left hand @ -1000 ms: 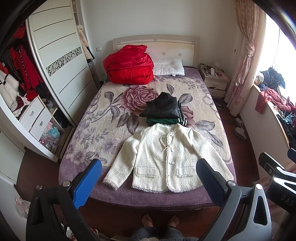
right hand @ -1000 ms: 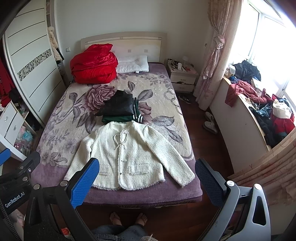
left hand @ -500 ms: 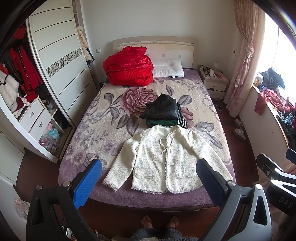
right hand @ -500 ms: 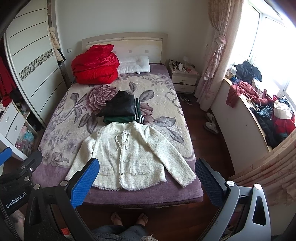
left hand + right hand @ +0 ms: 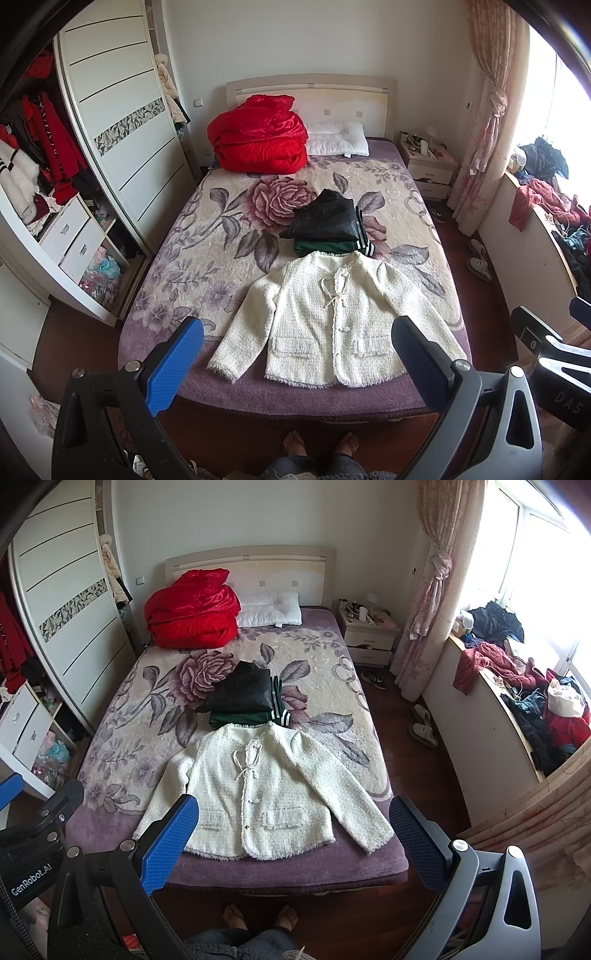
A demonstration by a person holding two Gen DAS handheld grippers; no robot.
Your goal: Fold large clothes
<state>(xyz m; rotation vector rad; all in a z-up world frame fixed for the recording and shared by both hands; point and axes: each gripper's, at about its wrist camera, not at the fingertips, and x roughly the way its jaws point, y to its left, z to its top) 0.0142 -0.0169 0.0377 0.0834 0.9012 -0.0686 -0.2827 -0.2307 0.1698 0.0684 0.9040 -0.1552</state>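
Observation:
A cream tweed jacket (image 5: pixel 332 317) lies flat, front up, sleeves spread, at the foot of the bed (image 5: pixel 207 258); it also shows in the right wrist view (image 5: pixel 258 794). Behind its collar sits a stack of folded clothes, black on top of green (image 5: pixel 325 225) (image 5: pixel 243 698). My left gripper (image 5: pixel 295 362) is open and empty, held high above the bed's foot edge. My right gripper (image 5: pixel 291 838) is open and empty at the same height, to the right of the left one.
A red quilt (image 5: pixel 258 136) and white pillow (image 5: pixel 338 138) lie at the headboard. A wardrobe with open shelves (image 5: pixel 74 206) stands left. A nightstand (image 5: pixel 369 635), curtain and a ledge piled with clothes (image 5: pixel 524 701) are right. My bare feet (image 5: pixel 258 915) stand on the wooden floor.
Both grippers have drawn back or risen slightly, so the bed and jacket sit a little lower in each view. Both stay open. The jacket has not moved.

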